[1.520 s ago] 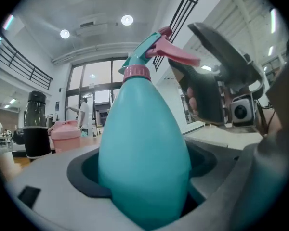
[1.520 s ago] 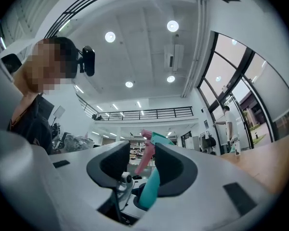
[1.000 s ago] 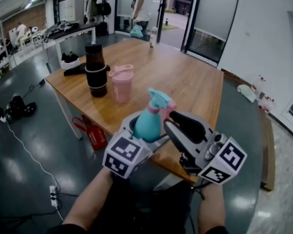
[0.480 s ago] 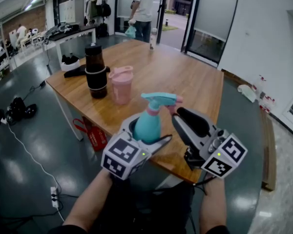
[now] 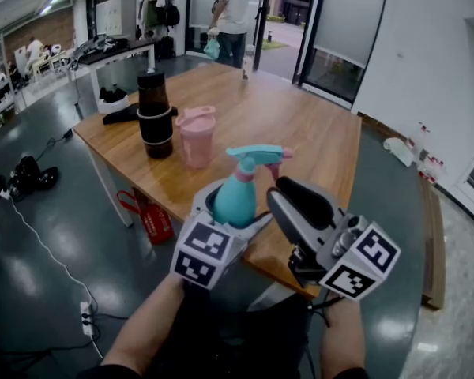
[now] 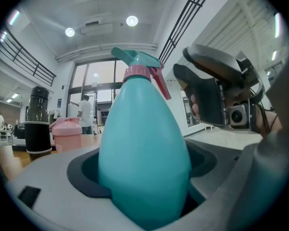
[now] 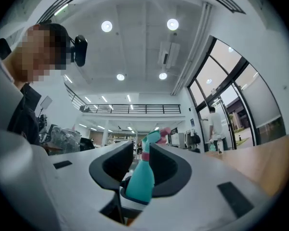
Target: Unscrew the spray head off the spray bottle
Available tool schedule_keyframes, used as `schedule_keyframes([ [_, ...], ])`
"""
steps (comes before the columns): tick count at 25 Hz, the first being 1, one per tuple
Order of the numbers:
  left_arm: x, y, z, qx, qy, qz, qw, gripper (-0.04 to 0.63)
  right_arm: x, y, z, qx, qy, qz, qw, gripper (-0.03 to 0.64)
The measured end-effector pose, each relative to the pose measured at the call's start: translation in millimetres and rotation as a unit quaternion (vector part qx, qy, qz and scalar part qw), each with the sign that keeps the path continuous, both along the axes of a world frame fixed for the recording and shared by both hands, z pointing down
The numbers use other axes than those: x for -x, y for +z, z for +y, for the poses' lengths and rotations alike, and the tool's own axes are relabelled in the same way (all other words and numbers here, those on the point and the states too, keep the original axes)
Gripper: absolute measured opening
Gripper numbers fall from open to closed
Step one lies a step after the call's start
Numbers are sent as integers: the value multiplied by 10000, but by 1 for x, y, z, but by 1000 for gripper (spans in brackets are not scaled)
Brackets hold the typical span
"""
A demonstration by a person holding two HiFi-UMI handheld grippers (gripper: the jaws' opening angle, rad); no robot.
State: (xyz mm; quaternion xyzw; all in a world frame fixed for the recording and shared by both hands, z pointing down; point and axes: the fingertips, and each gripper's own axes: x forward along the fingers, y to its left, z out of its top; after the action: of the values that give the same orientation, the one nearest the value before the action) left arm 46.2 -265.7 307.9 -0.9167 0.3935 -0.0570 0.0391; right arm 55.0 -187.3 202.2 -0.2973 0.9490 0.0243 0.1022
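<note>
From head height we look steeply down over the left tool and right tool toward the brown wooden tabletop. Each tool's camera looks close along its own jaws. All three views share the teal egg-shaped plastic spray bottle.

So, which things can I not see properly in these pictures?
Bottle base: head view, hidden inside the left gripper.
Spray head thread: all views, covered by its pink collar.
Person far behind: head view, cut off by the top edge.
Far item on table: head view, too small to identify.
</note>
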Motion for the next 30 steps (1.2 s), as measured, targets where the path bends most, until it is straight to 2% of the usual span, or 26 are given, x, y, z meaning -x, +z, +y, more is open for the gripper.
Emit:
schedule_keyframes([
  [3, -1, -1, 3, -87, -91, -114, 9999, 443, 12, 11, -10, 267, 176, 300, 9990, 112],
  [6, -2, -2, 5, -152, -125, -169, 9997, 443, 16, 15, -17, 419, 294, 339, 9981, 154],
  [14, -10, 3, 7, -257, -162, -399, 9987, 443, 23, 17, -27, 459, 393, 443, 9972, 155],
  [18, -15, 3, 13, -339, -20, -571, 9978, 443, 19, 15, -27, 441, 415, 405, 9973, 143],
  [21, -19, 1, 22, -249, 442, -483, 9975, 443, 17, 14, -22, 424, 177, 419, 9981, 141],
  [24, -24, 0, 33, -175, 1074, -412, 9932, 443, 18, 14, -17, 378, -159, 465, 9981, 141],
  [26, -27, 0, 41, -104, 1501, -377, 9879, 443, 17, 14, -13, 331, -456, 475, 9973, 141],
  [30, -30, 1, 61, 64, 2408, -290, 9701, 443, 18, 15, -3, 228, -1177, 484, 9916, 141],
])
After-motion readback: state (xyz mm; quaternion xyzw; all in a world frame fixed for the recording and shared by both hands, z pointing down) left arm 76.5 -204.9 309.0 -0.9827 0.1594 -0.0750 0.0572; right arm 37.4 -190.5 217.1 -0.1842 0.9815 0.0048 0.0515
